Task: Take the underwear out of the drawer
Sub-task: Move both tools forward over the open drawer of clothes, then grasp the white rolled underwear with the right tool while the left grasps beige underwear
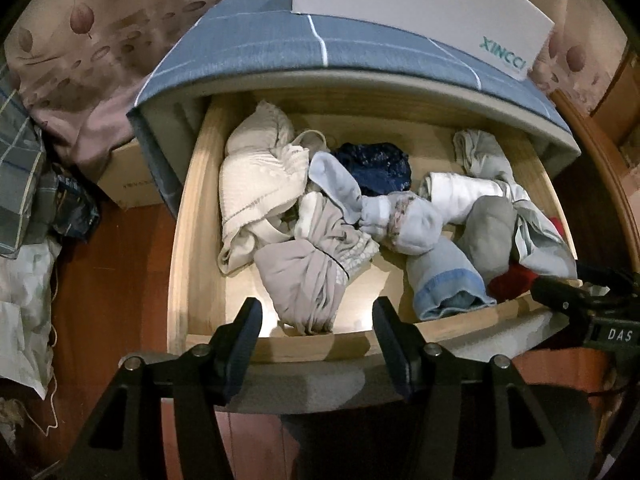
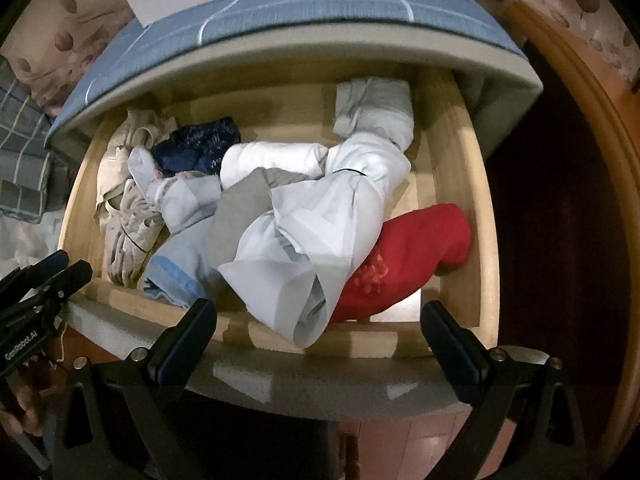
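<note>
Left gripper and right gripper both spread, empty, above the pale wooden drawer. Suggest pinching 1 bunched fold of the beige gathered underwear, lifting straight up.

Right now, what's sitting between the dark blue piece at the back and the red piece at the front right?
In the right wrist view, a white roll and a pale crumpled garment lie between the dark blue piece and the red piece.

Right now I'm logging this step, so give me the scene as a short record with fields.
drawer: open, wood, full of rolled clothes
left gripper: open, over front edge, holding nothing
right gripper: open, over front edge, holding nothing
nearest left gripper: beige roll
nearest right gripper: white garment, red garment beside it
on top: white box
</note>
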